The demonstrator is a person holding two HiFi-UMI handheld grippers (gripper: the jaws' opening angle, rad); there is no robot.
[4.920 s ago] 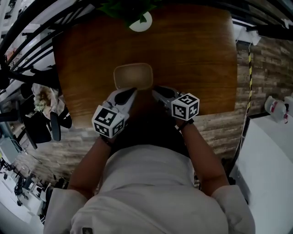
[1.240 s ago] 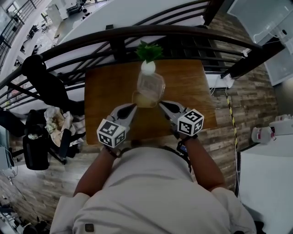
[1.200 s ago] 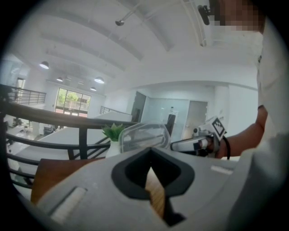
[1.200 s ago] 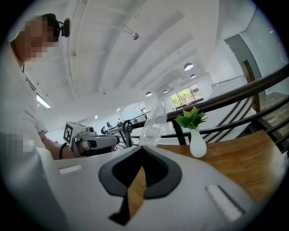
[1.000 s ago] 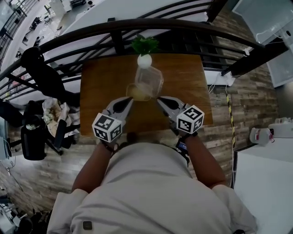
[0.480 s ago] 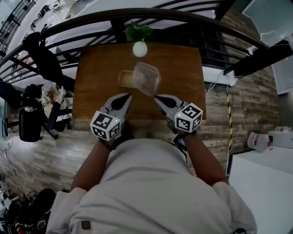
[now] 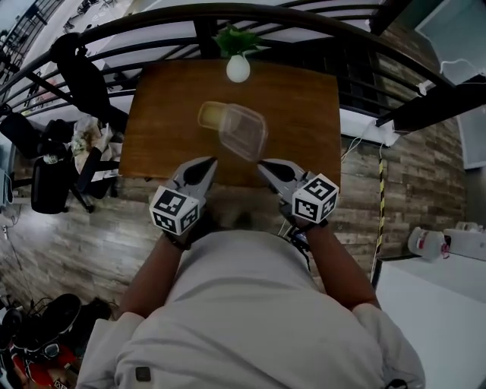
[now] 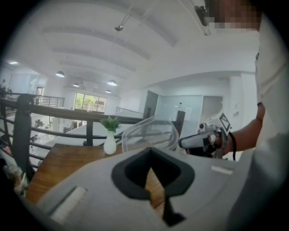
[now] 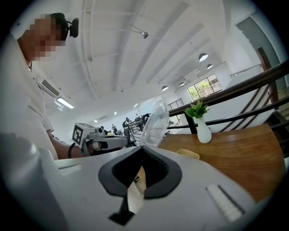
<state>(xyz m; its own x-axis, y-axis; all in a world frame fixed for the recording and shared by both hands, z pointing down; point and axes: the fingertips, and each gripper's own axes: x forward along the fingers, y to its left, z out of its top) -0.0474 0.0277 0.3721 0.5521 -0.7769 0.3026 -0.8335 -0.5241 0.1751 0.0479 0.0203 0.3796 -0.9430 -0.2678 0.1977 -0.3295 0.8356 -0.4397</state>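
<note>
Where a clear plastic container (image 7: 243,131) hangs tilted off the wood, over the near half of a wooden table (image 7: 304,114), the right gripper (image 7: 263,163) has its jaws clenched on the container's near edge. The left gripper (image 7: 210,161), jaws pressed together on nothing, is held level with its partner, near the container but apart from it. Just beyond the container, a tan tray (image 7: 211,115) lies flat on the tabletop. A white vase (image 7: 238,68) with a green sprig stands at the table's far edge, in front of a dark railing (image 7: 152,23). A person in a pale shirt (image 7: 250,319) holds both tools
</note>
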